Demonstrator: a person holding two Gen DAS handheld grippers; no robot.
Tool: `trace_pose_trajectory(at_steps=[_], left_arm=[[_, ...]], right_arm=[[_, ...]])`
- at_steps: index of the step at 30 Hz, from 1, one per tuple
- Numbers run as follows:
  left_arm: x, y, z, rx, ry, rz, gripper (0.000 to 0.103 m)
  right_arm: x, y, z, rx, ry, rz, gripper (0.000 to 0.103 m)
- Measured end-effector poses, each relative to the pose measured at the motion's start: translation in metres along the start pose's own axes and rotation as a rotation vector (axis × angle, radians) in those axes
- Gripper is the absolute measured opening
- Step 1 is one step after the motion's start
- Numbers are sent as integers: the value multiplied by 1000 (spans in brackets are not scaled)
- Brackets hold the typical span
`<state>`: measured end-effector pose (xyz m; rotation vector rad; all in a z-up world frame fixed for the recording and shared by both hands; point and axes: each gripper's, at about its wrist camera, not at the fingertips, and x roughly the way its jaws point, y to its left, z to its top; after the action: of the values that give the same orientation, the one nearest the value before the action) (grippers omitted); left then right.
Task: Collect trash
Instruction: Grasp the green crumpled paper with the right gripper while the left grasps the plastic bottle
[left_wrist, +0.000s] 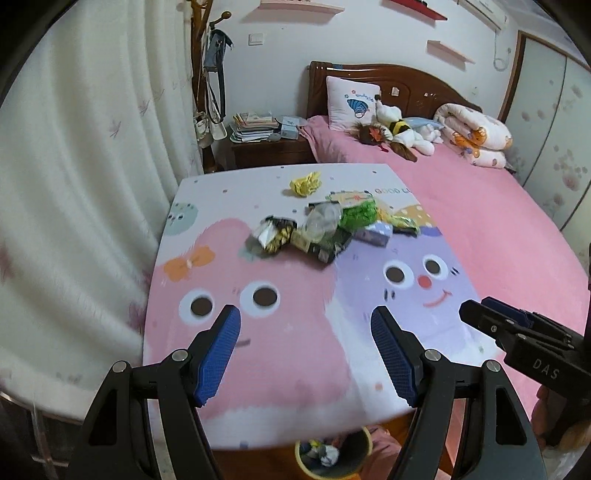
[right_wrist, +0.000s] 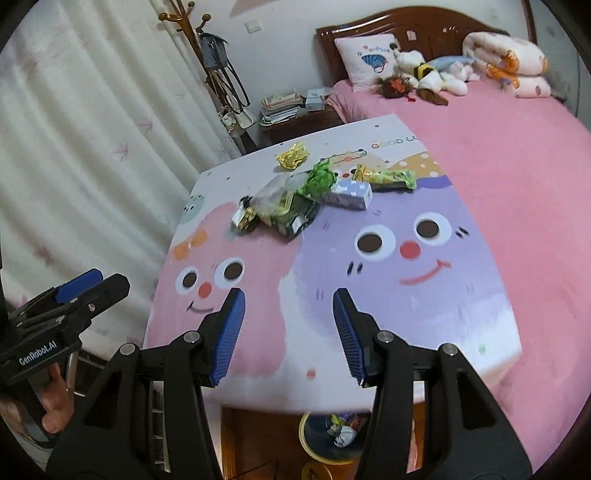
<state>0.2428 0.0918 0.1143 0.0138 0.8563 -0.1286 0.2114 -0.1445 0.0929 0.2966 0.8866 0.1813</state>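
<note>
Trash (left_wrist: 325, 229) lies in a heap at the far end of the board (left_wrist: 280, 354). We hold both grippers, left (left_wrist: 306, 326) and right (right_wrist: 289, 308), wide apart over its near end. Below sits the bin (right_wrist: 325, 441).

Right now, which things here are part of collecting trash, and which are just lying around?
For the job: wrapper pile, yellow crumpled wrapper, trash bin, open left gripper, open right gripper.

Just lying about: stuffed toys, pillow, folded quilt, books.

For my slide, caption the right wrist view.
Open right hand-held gripper above a cartoon table; wrappers piled ahead, bin below.
</note>
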Motion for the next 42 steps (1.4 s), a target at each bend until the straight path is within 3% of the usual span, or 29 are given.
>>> trace_pose_trajectory(at_steps=[6, 11, 16, 22, 26, 28, 34, 42], left_arm=[[93, -44, 69, 11, 74, 87, 74], [193, -81, 115, 56, 172, 149, 74], [275, -95, 137, 75, 274, 198, 73], [331, -94, 145, 86, 359, 220, 71], [347, -87, 144, 78, 393, 223, 62], [355, -82, 143, 58, 414, 208, 50], [362, -72, 142, 6, 419, 178, 49], [353, -70, 139, -13, 396, 187, 48]], right_arm=[[68, -41, 71, -19, 89, 63, 47], [120, -76, 119, -38, 151, 112, 47], [174, -98, 147, -24, 228, 168, 47], [222, -96, 163, -25, 286, 218, 47], [252, -93, 169, 5, 322, 237, 47], [262, -92, 170, 24, 335, 241, 47], [297, -92, 173, 93, 392, 258, 47], [310, -90, 165, 64, 447, 249, 47]])
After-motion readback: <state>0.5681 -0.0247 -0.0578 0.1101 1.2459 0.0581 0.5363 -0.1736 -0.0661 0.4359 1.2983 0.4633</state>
